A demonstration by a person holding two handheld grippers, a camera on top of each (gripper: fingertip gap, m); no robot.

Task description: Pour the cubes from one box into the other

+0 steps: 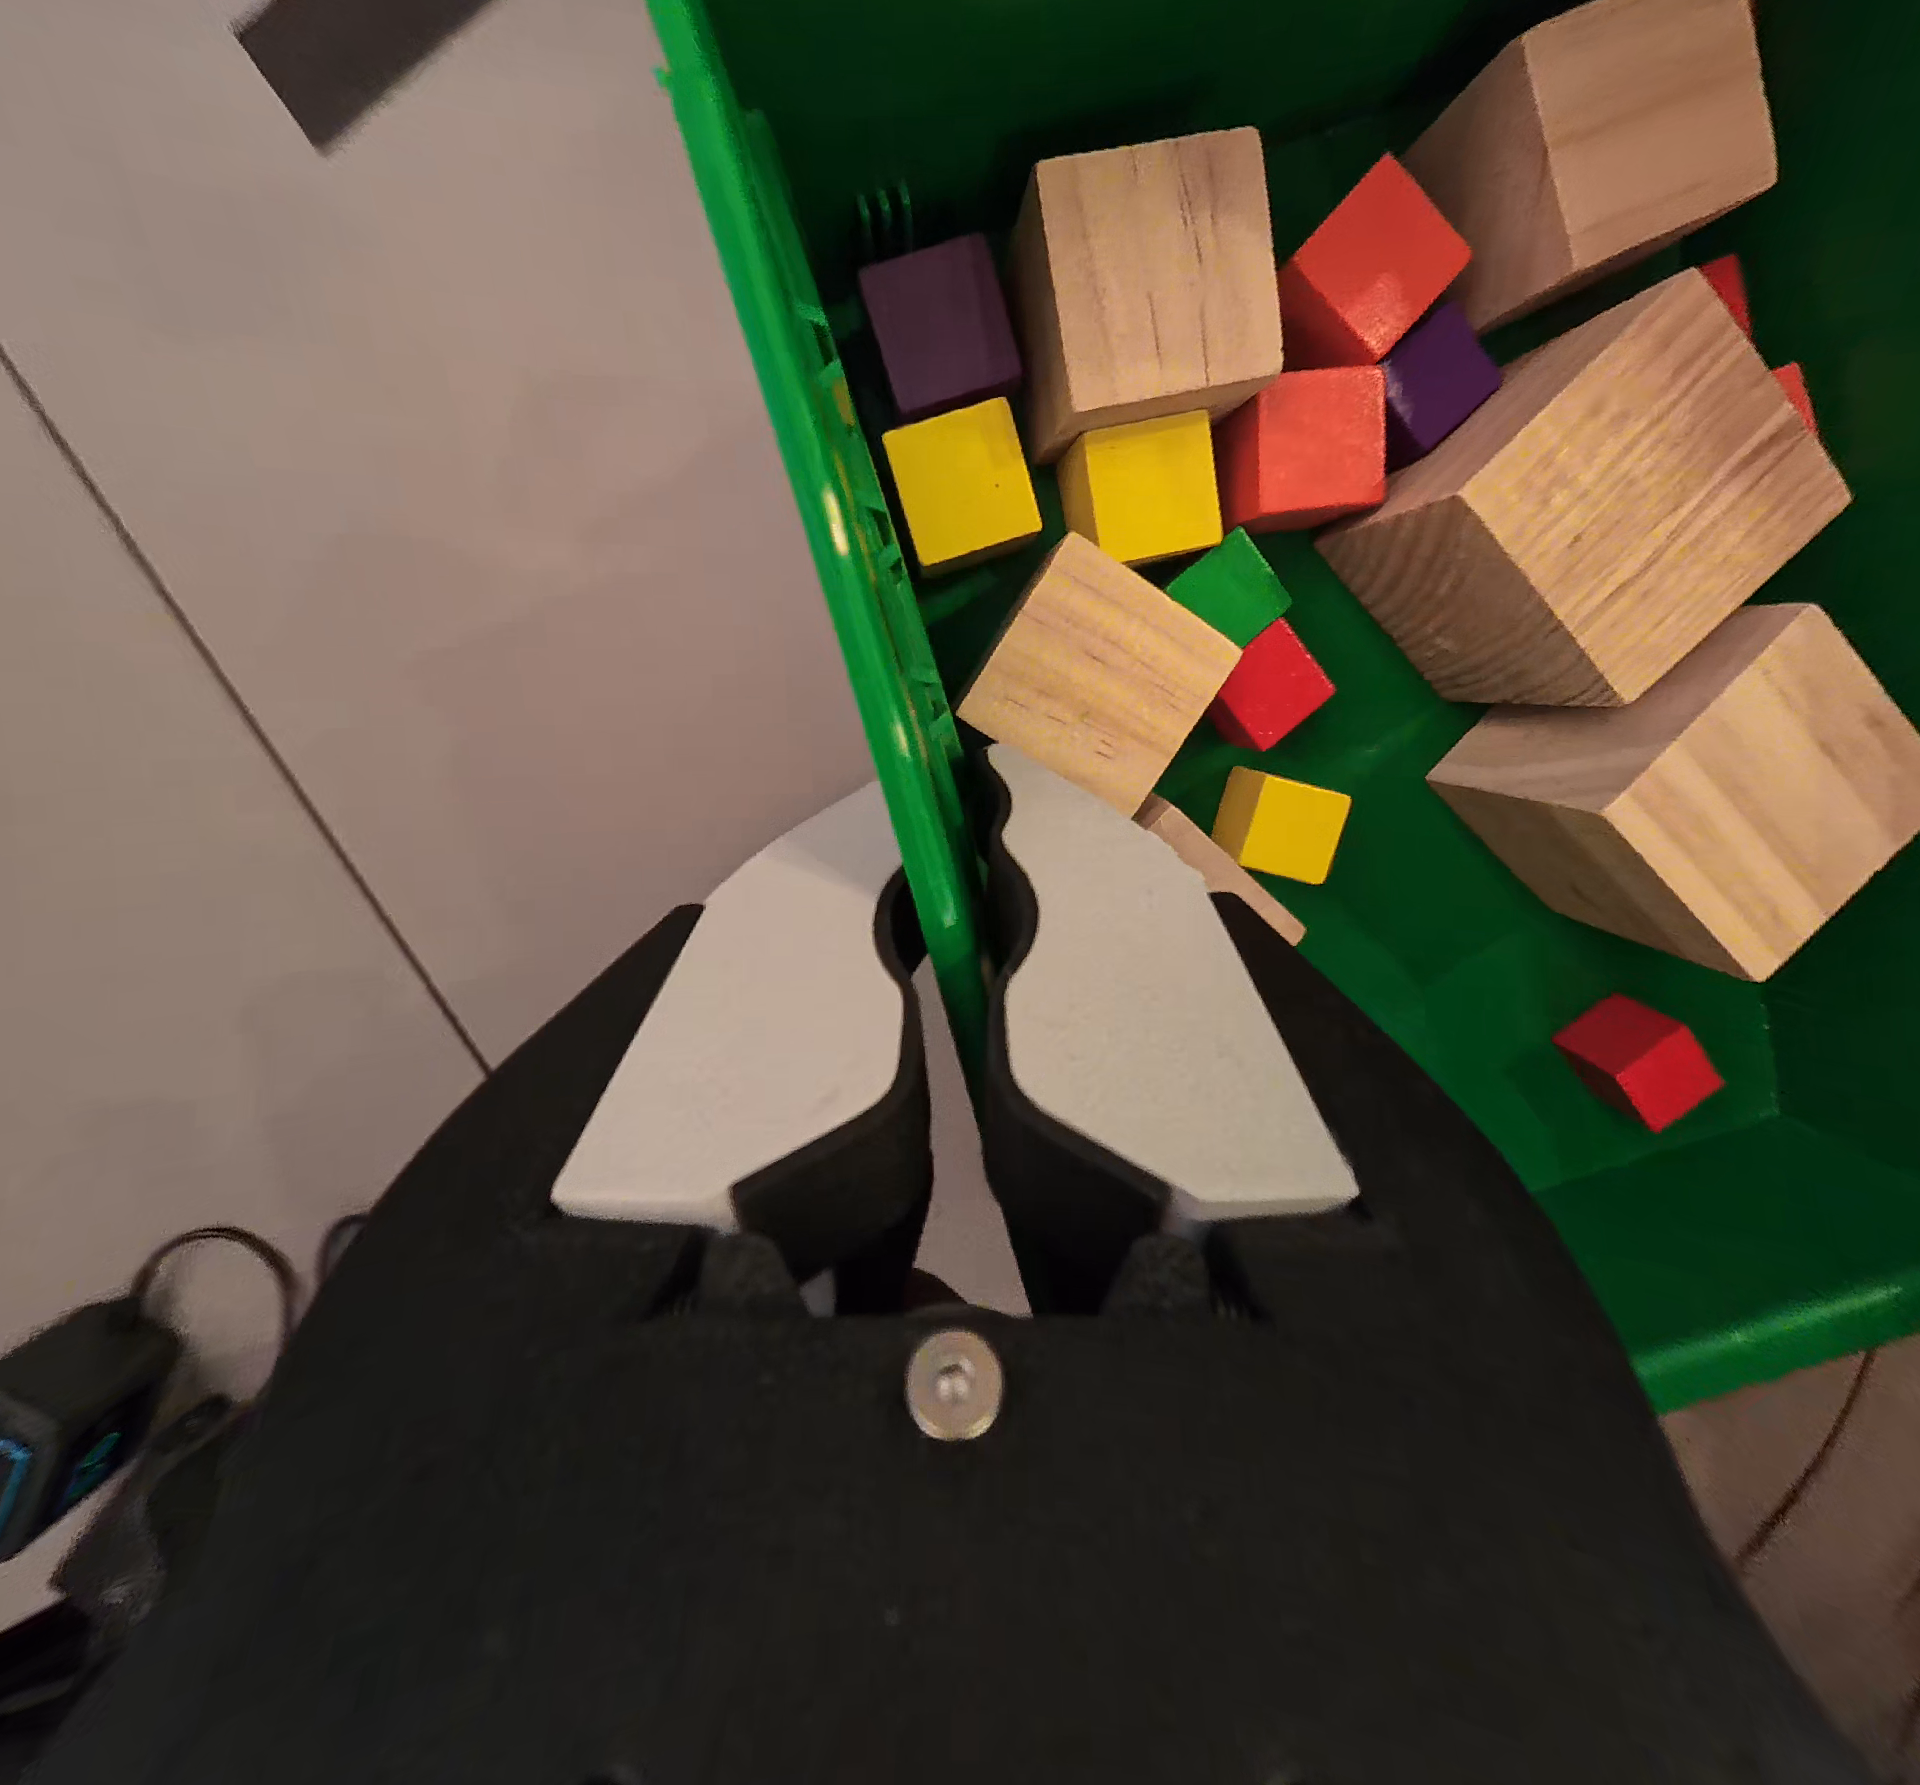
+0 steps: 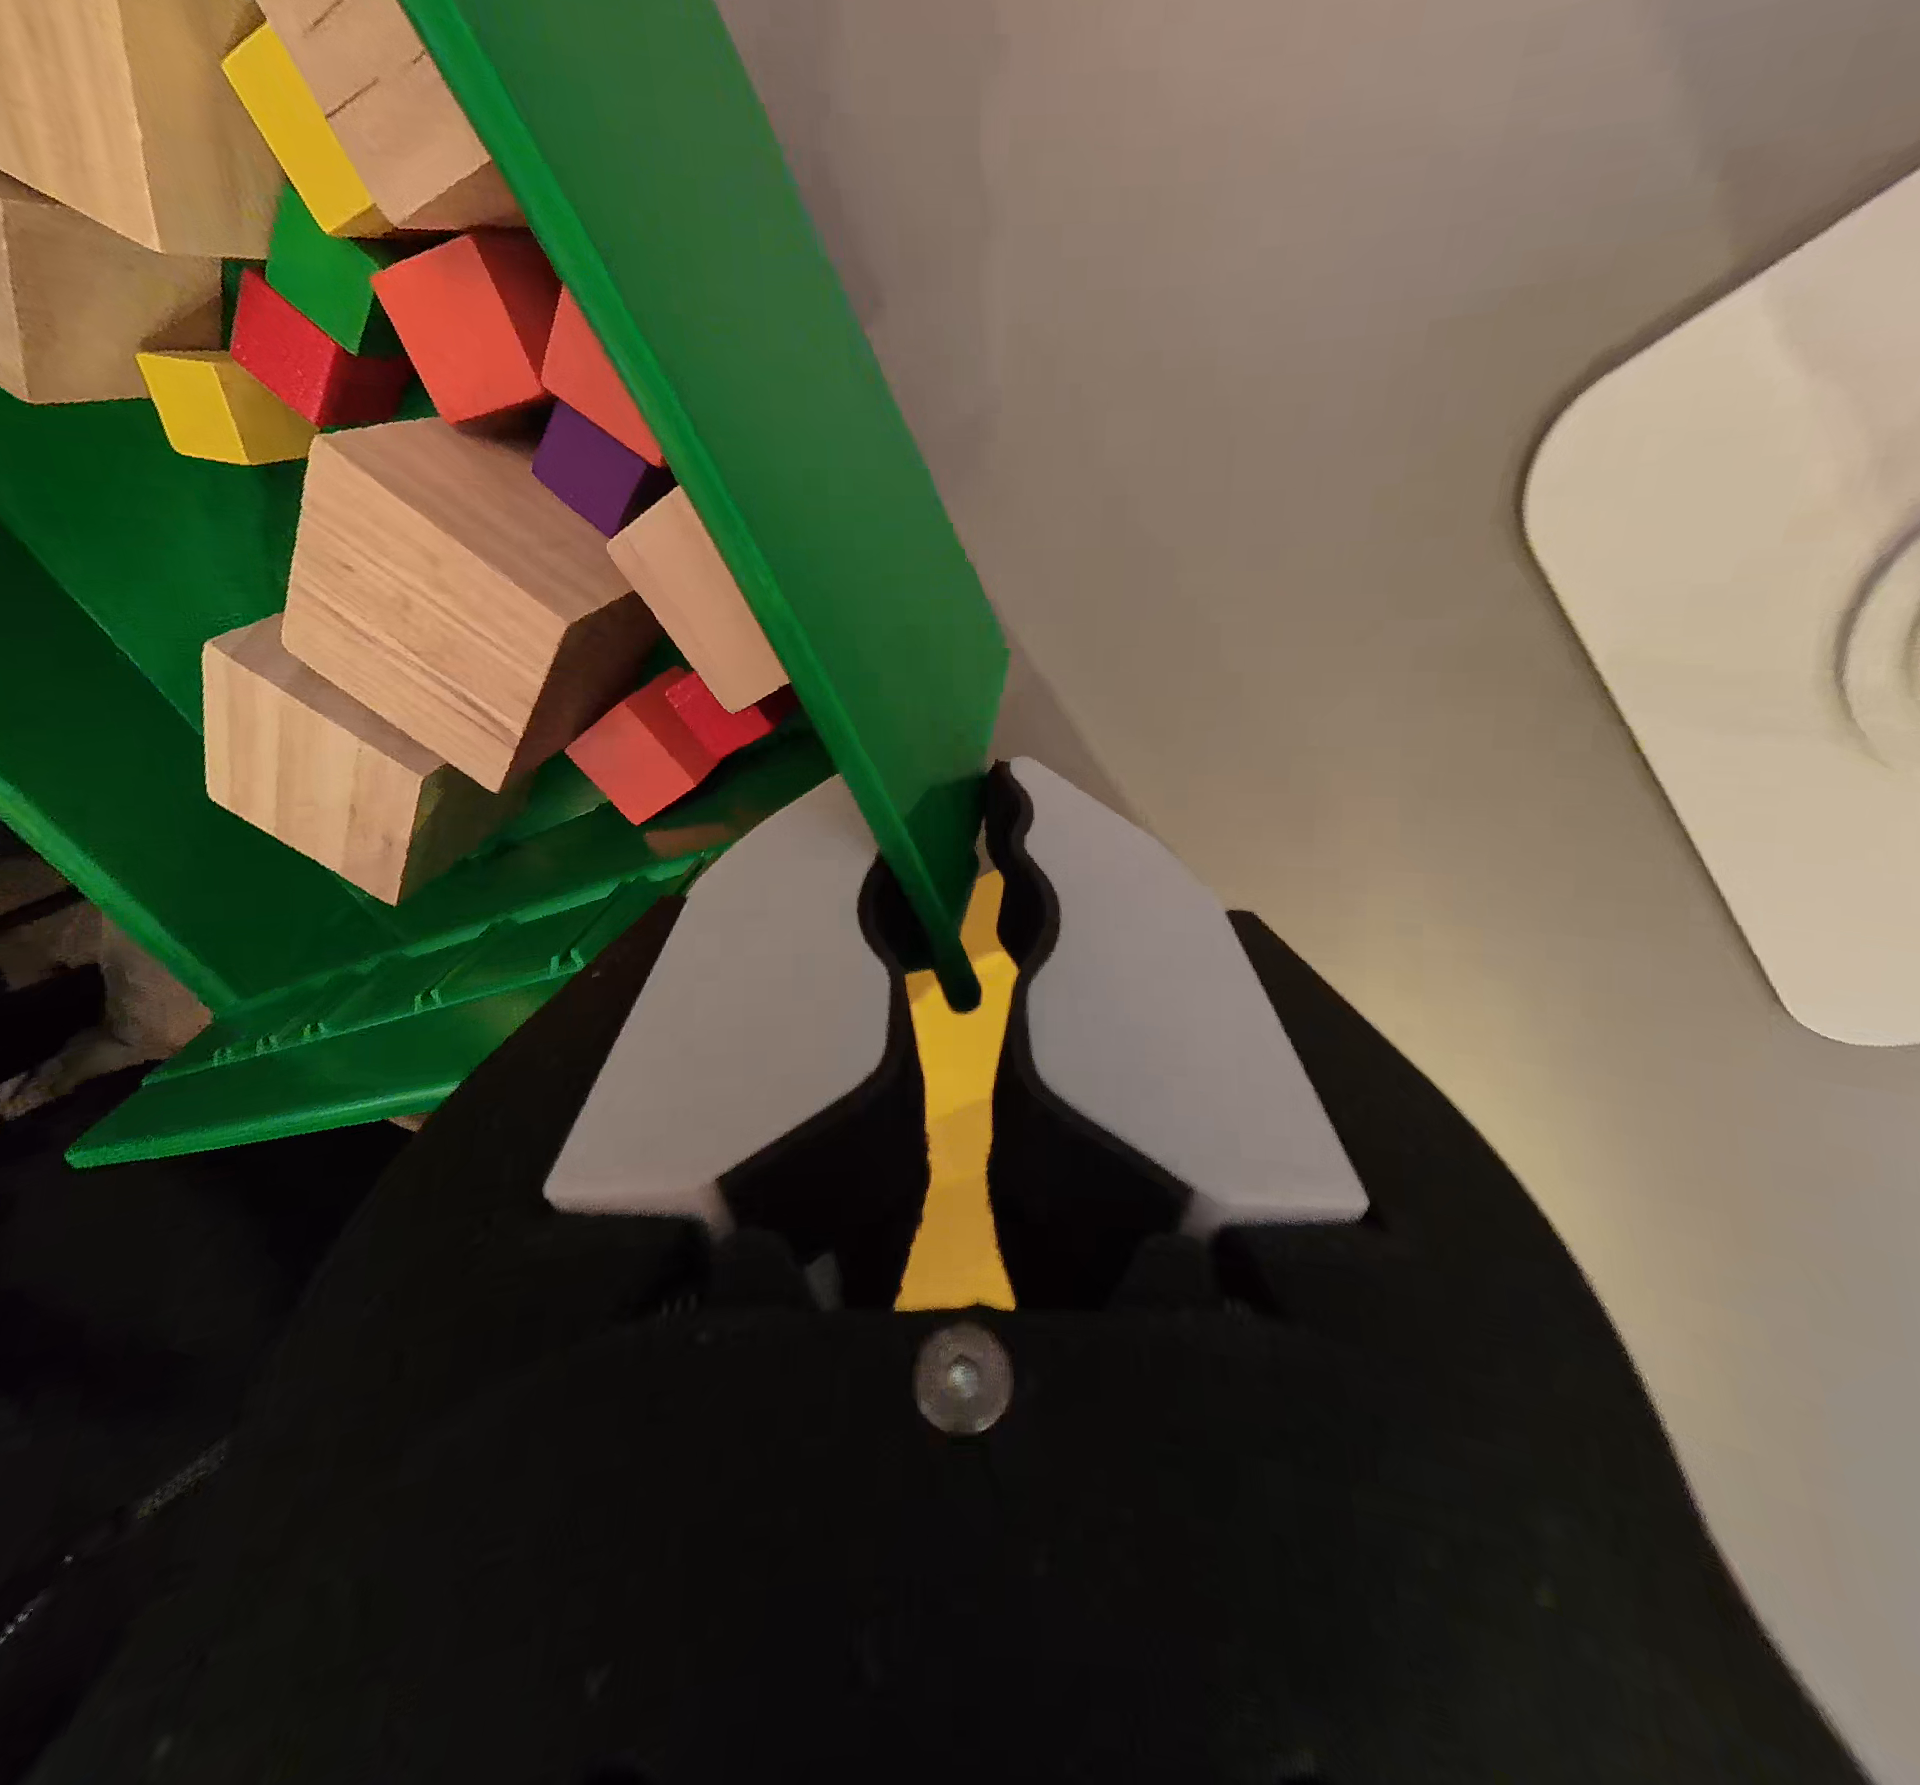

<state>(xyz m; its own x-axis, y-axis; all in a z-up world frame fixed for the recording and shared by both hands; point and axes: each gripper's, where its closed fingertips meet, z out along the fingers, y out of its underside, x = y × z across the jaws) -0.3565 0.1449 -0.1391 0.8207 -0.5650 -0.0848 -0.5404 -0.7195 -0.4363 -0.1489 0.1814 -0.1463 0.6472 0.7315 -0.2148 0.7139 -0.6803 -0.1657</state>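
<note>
**Tipping the green box, slow and steady**

Best done slowly: lift both sides of the green box (image 1: 1039,52) together, so the cubes (image 1: 1148,275) slide out in one stream and none jump over the edge. Other box not in view, so aim first.

Left gripper (image 1: 961,894) pinching the left wall of the box. Right gripper (image 2: 951,888) pinching the right wall. Box held up and tilted, above the pale surface (image 1: 312,488). Cubes piled inside, wooden and painted.
</note>
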